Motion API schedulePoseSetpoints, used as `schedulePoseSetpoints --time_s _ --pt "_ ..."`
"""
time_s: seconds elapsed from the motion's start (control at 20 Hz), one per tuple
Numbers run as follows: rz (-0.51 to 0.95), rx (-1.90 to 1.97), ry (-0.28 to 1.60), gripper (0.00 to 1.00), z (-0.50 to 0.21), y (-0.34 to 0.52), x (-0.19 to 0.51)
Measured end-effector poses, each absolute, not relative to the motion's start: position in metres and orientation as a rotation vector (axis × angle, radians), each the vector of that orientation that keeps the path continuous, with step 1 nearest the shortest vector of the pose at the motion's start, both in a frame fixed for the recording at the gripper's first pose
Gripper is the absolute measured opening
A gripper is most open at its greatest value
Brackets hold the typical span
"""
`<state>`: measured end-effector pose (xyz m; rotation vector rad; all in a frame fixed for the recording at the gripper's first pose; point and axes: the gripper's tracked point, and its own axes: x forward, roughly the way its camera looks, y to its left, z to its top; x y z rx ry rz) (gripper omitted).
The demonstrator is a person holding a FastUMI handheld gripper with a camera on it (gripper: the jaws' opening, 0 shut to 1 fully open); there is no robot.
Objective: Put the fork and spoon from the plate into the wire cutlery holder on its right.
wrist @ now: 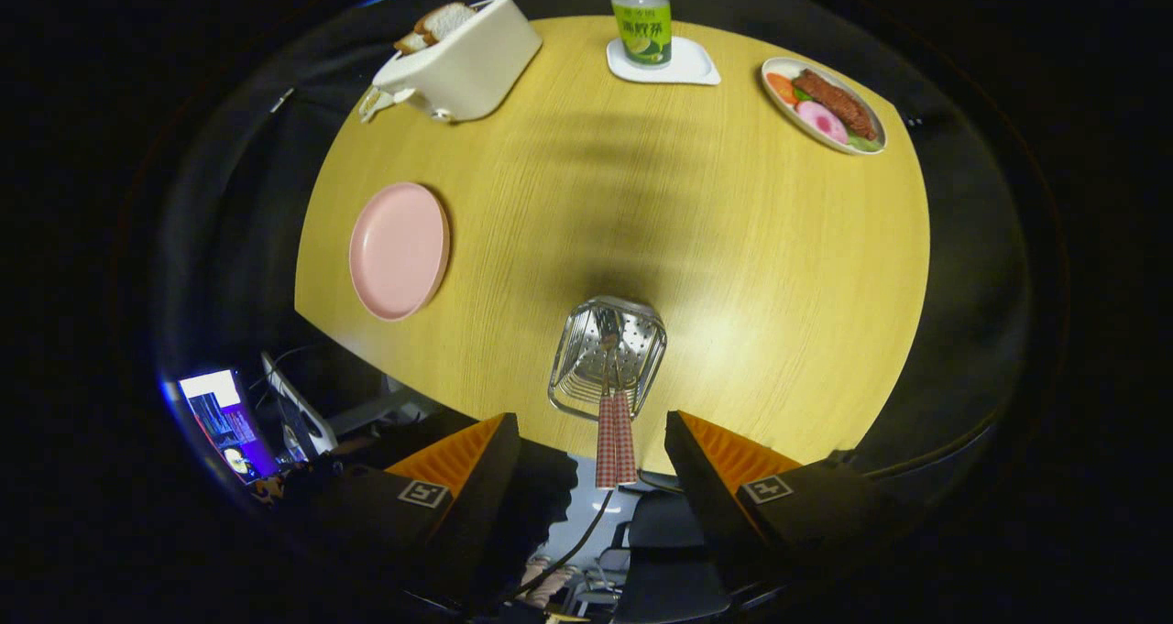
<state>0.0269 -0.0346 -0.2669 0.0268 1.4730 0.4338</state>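
the gripper (592,450) hangs above the near edge of a round wooden table (751,267), looking down on it, with its fingers spread wide and nothing between them pressed or held. just ahead of the fingers, in the gap between them, stands the wire holder (577,367), and two pieces of cutlery (615,436) with red checked handles already stand in it, side by side and touching, heads down among the wires and handles sticking up toward the camera. which is the fork and which the spoon cannot be told, since the heads are lost in the mesh. the pink plate (399,250) lies well to the left of the holder with nothing on it, so the task looks finished, or as good as. as for handling, the cutlery looks light, thin and stiff, with smooth narrow handles that would likely slip or swivel in a loose pinch; the handle near its middle, gripped across the flat, seems the best place to take hold. the holder looks light too, and might tip or slide if a handle were dragged against its rim. beyond, at the far side of the table, sit a white toaster (467,65) with bread (438,24) in it, a bottle (641,21) on a white coaster (683,67), and an oval plate of food (823,104), all well apart from the holder.
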Motion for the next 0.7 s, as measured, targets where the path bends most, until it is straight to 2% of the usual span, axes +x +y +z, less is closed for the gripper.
schedulePoseSetpoints --time_s 0.7 --pt "0.203 0.009 0.637 1.00 -0.140 -0.049 0.059"
